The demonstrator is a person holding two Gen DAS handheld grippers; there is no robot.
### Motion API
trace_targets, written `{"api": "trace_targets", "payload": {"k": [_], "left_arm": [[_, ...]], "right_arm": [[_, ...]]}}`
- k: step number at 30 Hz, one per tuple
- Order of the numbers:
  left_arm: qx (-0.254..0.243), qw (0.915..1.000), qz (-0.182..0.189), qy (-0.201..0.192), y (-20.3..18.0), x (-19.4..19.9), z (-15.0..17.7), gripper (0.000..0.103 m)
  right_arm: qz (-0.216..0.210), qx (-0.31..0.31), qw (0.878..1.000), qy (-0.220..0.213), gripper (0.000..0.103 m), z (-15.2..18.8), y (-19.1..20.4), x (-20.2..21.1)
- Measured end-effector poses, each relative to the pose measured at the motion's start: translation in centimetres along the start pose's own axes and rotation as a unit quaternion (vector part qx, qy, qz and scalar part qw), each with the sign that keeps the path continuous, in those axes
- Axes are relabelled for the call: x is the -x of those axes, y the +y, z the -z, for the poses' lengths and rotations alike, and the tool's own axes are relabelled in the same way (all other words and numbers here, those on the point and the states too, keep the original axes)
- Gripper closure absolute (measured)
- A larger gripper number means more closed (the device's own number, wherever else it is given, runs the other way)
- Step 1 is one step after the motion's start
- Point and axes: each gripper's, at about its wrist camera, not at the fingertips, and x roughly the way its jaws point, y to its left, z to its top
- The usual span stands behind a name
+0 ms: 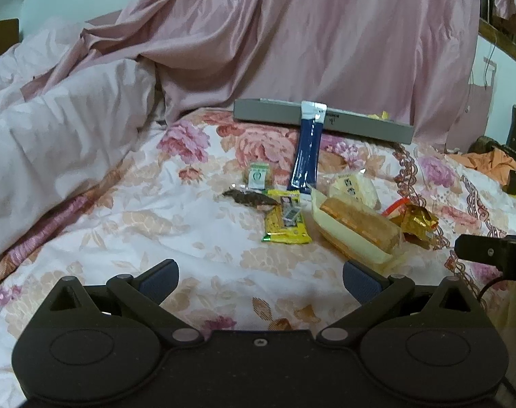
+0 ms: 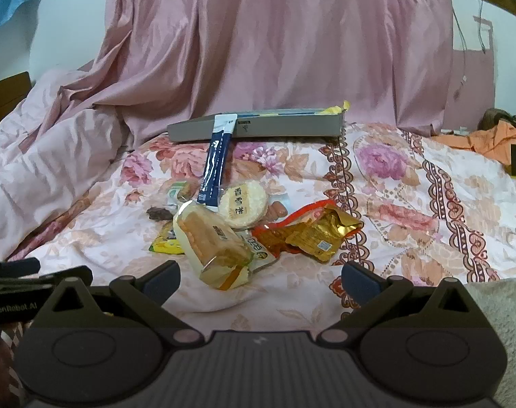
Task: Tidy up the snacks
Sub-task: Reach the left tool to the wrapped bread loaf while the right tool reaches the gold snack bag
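Both tongs, left (image 1: 260, 280) and right (image 2: 260, 280), spread, holding nothing. Snacks (image 2: 230, 224) heaped mid-frame on the bed (image 2: 411, 204), grey tray (image 2: 258, 127) behind. Cake pack (image 2: 213, 241) nearest: likely light, soft, crushable, film slippery. Pinch its crimped end, gently.

Dim, soft indoor light; fisheye-warped edges
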Motion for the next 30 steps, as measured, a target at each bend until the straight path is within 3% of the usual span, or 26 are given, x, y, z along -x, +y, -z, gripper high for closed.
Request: {"api": "trace_targets", "payload": {"k": [19, 30], "left_arm": [[0.052, 0.9973, 0.018, 0.048, -1.4, -3.0, -3.3, 0.001], [0.042, 0.9954, 0.012, 0.085, -2.9, -5.8, -3.8, 0.001]], "right_arm": [[-0.002, -0.039, 0.998, 0.04, 0.0, -2.4, -1.6, -2.9], [-0.003, -0.013, 0.998, 0.058, 0.0, -6.4, -3.9, -6.3]]}}
